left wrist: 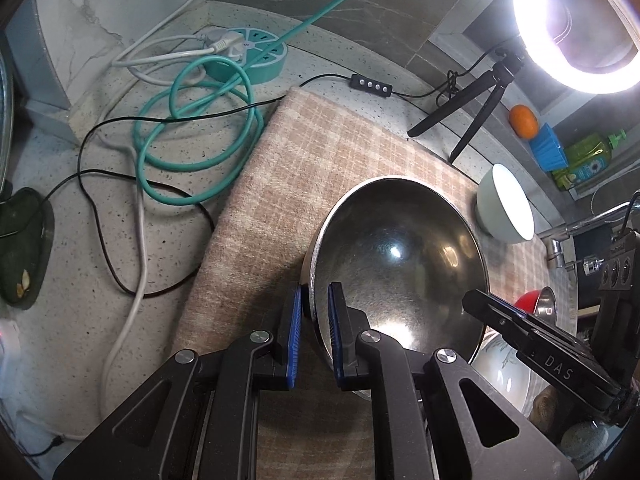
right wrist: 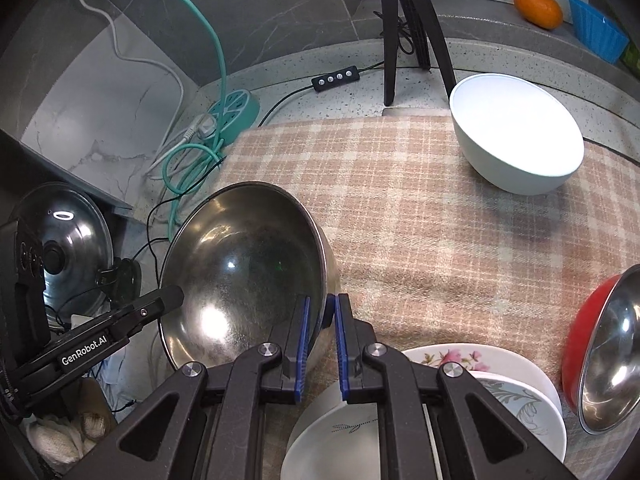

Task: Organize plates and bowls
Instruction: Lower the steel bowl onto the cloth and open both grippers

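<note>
A large steel bowl (left wrist: 400, 264) is held tilted above the checked cloth (left wrist: 304, 168). My left gripper (left wrist: 314, 308) is shut on its left rim. My right gripper (right wrist: 322, 312) is shut on its right rim; the steel bowl (right wrist: 244, 276) fills the left middle of the right wrist view. A white bowl (right wrist: 520, 136) stands on the cloth (right wrist: 420, 216) at the back right and also shows in the left wrist view (left wrist: 506, 208). Below my right gripper lie a white floral plate (right wrist: 516, 400) and a white bowl (right wrist: 332, 432). A red-and-steel bowl (right wrist: 604, 356) is at the right edge.
A ring light (left wrist: 580, 28) on a black tripod (right wrist: 408, 32) stands at the back. A teal power strip (left wrist: 248, 52), a teal cable (left wrist: 192, 132) and black and white cables lie on the counter at left. A pot lid (right wrist: 76, 232) is at far left. An orange (right wrist: 538, 6) sits on the sill.
</note>
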Demonstrator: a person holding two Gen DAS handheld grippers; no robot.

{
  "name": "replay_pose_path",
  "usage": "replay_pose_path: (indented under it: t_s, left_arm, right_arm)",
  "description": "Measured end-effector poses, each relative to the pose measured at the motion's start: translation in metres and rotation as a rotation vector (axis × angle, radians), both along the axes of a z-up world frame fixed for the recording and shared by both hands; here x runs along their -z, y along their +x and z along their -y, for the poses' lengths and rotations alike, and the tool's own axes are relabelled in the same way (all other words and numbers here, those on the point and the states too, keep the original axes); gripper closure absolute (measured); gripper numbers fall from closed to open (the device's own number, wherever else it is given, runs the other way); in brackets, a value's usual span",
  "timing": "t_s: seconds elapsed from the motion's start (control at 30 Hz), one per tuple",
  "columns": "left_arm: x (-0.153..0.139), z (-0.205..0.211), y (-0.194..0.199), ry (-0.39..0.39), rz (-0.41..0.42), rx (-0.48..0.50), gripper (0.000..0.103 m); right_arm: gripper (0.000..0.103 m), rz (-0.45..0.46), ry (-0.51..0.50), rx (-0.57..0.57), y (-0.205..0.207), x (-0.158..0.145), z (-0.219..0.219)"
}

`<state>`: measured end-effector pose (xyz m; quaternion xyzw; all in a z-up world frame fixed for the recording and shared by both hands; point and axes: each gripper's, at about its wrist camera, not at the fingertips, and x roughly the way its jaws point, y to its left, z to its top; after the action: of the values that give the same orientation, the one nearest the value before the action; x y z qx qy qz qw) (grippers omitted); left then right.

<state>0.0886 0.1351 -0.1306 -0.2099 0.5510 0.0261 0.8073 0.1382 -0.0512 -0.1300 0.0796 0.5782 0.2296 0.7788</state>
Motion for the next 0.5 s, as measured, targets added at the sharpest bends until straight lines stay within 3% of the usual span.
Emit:
replay_pose_path:
  t_s: [0.43,0.5]
  left_arm:
    - [0.0030,-0.0012,-0.0014,-0.004,-0.003,0.011,0.092]
    - [0.0032,0.0001,-0.0010,0.003,-0.007,0.013,0.088]
  right_arm:
    - [0.089,-0.010,0.007,-0.030,-0.0025,0.0008,-0.0008]
    - [0.089,-0.007,0.008,-0.028,-0.0029,-0.0002,-0.0017]
